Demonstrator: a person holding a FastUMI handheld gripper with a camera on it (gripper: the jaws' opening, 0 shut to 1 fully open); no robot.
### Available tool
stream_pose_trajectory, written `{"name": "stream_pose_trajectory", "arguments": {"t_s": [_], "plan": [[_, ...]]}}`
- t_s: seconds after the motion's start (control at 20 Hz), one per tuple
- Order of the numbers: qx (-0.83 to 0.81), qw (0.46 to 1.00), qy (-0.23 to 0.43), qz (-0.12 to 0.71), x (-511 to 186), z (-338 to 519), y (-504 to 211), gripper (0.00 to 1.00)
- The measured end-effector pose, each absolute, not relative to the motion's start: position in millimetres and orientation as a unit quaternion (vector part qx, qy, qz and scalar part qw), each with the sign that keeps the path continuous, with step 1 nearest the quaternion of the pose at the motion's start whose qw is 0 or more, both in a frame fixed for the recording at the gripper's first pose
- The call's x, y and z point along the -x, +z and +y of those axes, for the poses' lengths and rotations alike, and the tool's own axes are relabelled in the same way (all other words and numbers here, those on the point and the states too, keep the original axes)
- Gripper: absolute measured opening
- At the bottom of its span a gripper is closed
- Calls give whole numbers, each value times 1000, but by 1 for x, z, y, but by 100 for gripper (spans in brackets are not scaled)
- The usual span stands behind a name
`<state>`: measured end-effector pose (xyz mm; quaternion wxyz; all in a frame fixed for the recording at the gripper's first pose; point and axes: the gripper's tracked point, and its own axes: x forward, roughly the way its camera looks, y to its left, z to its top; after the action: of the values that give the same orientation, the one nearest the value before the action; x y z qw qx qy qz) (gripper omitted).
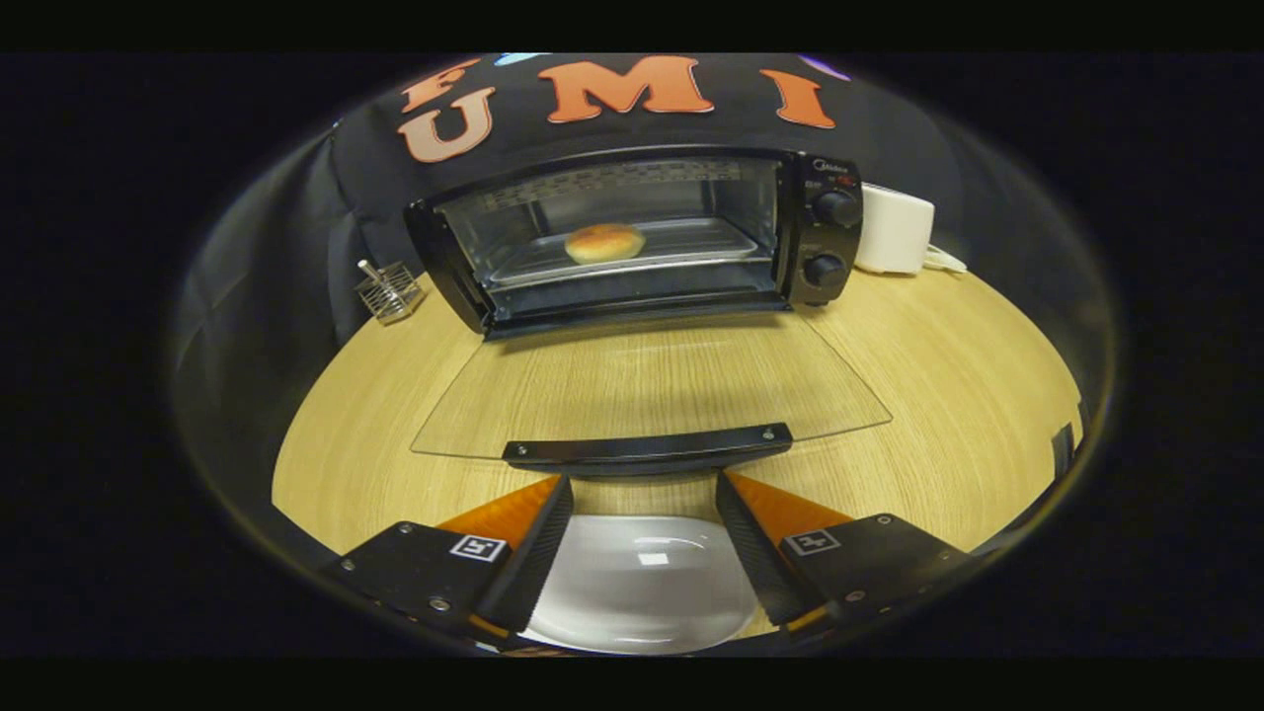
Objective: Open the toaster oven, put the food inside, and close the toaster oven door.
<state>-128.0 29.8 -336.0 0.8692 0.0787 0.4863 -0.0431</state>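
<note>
The black toaster oven [632, 237] stands at the far side of the round, light wood-grain worktop [948, 395], backed against the dark cloth wall. Its clear glass door [652, 390] is swung fully down and lies flat out over the worktop toward the camera, with the long black door handle [647, 449] along its near edge. Inside the open cavity a round, golden-brown bread bun [604, 242] sits on a shiny metal baking tray [691, 247], roughly in the tray's middle. Two black control knobs [831, 237] are stacked on the oven's right-hand panel.

The hand-held gripper [644, 499] has its jaws spread wide and grips nothing; its fingertips end just short of the door handle, apart from it, one toward each end of the handle's middle stretch. Between and beneath the fingers lies an empty white oval plate [642, 583], glossy, resting on the worktop just before the open door.

To the left of the oven, near the cloth wall, stands a small wire-mesh metal basket [390, 291]. To the right of the oven, just beside its control panel, is a white boxy appliance [894, 232] with a white cord trailing onto the worktop; what kind of appliance it is cannot be told
</note>
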Motion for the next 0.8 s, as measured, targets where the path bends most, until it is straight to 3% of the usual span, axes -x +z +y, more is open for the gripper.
{"name": "stream_pose_trajectory", "arguments": {"t_s": [0.8], "plan": [[-74, 931, -47, 355, 37, 9, -241, 87]]}}
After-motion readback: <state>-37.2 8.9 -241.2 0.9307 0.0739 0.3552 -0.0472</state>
